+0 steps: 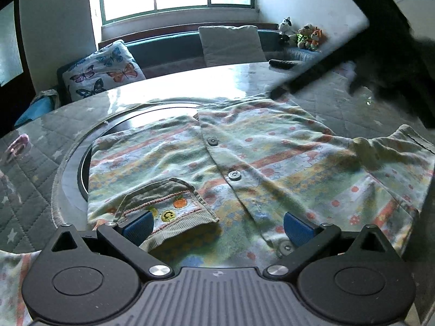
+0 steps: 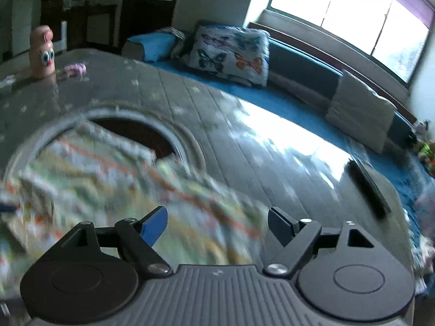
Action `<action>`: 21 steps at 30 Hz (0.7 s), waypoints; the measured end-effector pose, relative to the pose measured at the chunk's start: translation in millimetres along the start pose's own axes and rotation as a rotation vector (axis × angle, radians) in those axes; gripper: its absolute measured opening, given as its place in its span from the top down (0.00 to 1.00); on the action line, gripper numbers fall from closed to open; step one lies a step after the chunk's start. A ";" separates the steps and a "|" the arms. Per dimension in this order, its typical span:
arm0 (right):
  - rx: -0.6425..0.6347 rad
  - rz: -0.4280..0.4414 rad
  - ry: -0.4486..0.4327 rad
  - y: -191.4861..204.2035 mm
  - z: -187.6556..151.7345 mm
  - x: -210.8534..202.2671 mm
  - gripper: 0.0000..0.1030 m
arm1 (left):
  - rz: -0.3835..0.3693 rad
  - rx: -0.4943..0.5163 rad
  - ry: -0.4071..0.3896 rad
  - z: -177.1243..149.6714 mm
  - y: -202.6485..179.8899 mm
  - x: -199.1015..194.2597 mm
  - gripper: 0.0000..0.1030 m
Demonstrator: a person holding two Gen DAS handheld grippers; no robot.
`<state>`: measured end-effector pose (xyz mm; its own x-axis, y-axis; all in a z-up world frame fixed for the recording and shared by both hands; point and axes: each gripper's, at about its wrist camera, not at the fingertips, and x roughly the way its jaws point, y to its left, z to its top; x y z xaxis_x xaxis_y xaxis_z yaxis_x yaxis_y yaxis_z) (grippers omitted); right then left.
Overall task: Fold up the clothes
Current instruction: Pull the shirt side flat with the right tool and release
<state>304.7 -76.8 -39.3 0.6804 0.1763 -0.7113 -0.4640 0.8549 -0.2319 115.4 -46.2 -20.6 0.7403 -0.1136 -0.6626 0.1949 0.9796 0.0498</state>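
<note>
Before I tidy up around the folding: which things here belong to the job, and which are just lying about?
Part of the job:
- shirt
- its sleeve cuff
- left gripper, open
- right gripper, open

Just lying about:
- remote control
- pink figurine
- butterfly pillow
- stuffed toys

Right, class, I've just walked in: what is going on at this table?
A person with a gripper in each hand is folding a small patterned shirt on a round table. One sleeve is folded across the front. The left gripper hovers open over it. The right gripper is open too, above the shirt's edge.
</note>
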 end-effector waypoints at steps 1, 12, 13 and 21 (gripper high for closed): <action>0.007 -0.015 0.009 -0.9 -11.8 -4.0 0.20 | -0.001 0.004 -0.001 -1.0 -1.6 -1.4 0.00; 0.116 -0.085 0.068 -21.8 -71.8 -15.3 0.20 | 0.004 0.062 -0.006 -10.3 -18.2 -11.7 0.00; 0.135 -0.089 0.054 -24.2 -69.6 -15.9 0.20 | 0.007 0.066 -0.008 -10.0 -18.9 -12.4 0.00; 0.212 -0.087 0.044 -31.5 -68.9 1.0 0.20 | 0.035 0.067 -0.025 -4.7 -17.4 -21.3 0.00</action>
<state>280.9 -137.1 -78.5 0.6851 0.0796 -0.7241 -0.2718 0.9502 -0.1527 93.2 -60.1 -10.8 0.7633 -0.0850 -0.6405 0.2112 0.9697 0.1230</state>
